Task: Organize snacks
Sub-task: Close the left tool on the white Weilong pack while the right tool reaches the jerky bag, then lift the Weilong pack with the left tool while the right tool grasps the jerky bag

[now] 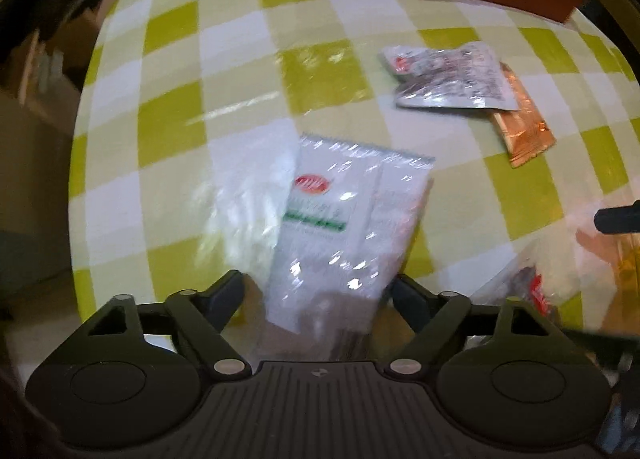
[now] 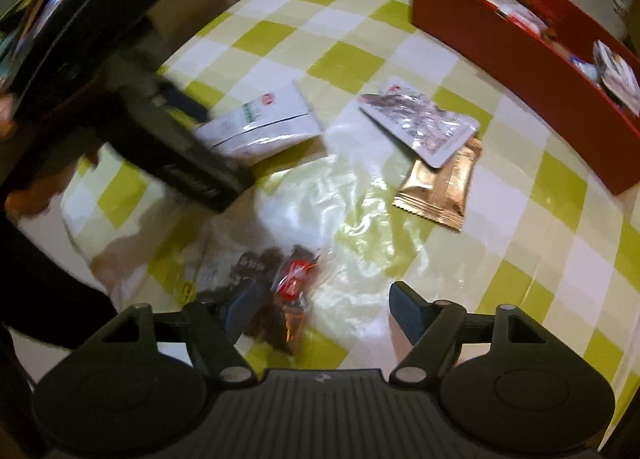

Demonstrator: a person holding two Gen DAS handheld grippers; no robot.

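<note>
A white snack packet [image 1: 344, 227] with a red logo and green stripe lies on the checked tablecloth. Its near end sits between the fingers of my left gripper [image 1: 316, 295]. The right finger [image 1: 404, 295] is at the packet's edge, and a small gap shows beside the left finger, so the jaws stand open. The same white packet [image 2: 264, 119] shows in the right wrist view. My right gripper [image 2: 326, 307] hangs open over a crinkled clear bag [image 2: 288, 279] holding dark snacks and a red wrapper. Its left finger [image 2: 244, 307] overlaps the bag.
A silver packet [image 2: 420, 123] lies partly on a gold packet [image 2: 440, 187] in mid-table. A red box [image 2: 520, 59] with several snacks inside stands at the back right. The table [image 1: 120, 147] drops off at its left edge, and cardboard boxes lie beyond it.
</note>
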